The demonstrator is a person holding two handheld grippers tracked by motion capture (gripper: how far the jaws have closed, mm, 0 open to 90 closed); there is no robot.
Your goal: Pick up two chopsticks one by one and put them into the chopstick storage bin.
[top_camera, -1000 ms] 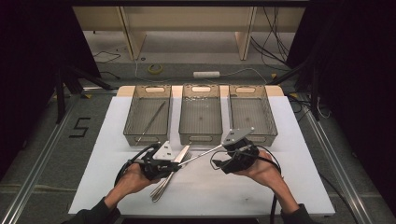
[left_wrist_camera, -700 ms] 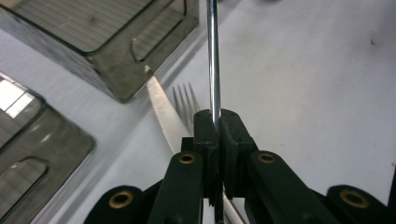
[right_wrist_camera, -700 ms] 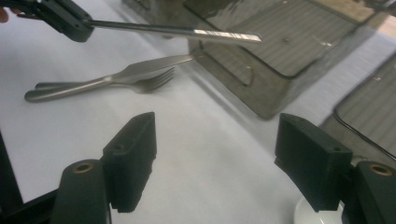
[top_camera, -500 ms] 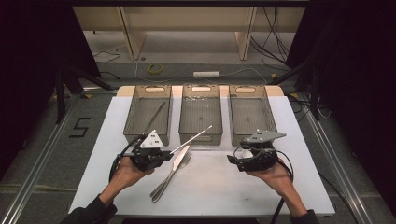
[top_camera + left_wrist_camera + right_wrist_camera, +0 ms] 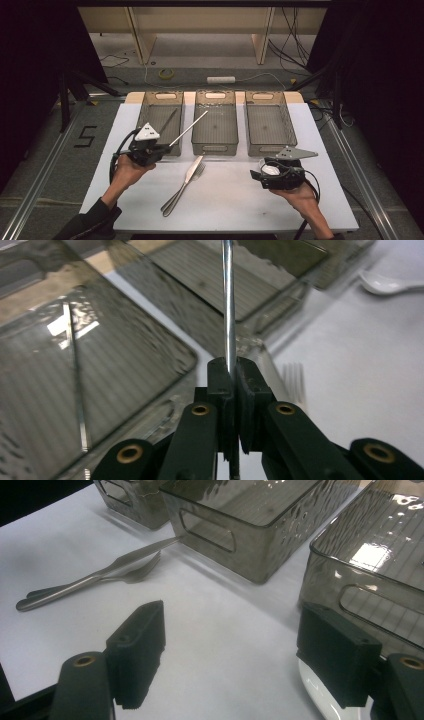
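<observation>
My left gripper is shut on a thin metal rod. The rod slants up to the right, over the gap between the left bin and the middle bin. A second rod lies in the left bin. My right gripper hovers low in front of the right bin. Its jaws have just been opening, with only bare table between them. A white spoon lies under its right jaw.
A metal knife and a fork lie crossed on the white table top, in front of the middle bin. All three smoky plastic bins stand in a row at the back. Dark floor surrounds the table.
The two grippers have drawn apart. My left one carried the rod leftward toward the left bin. The right one went right and down to the table in front of the right bin.
</observation>
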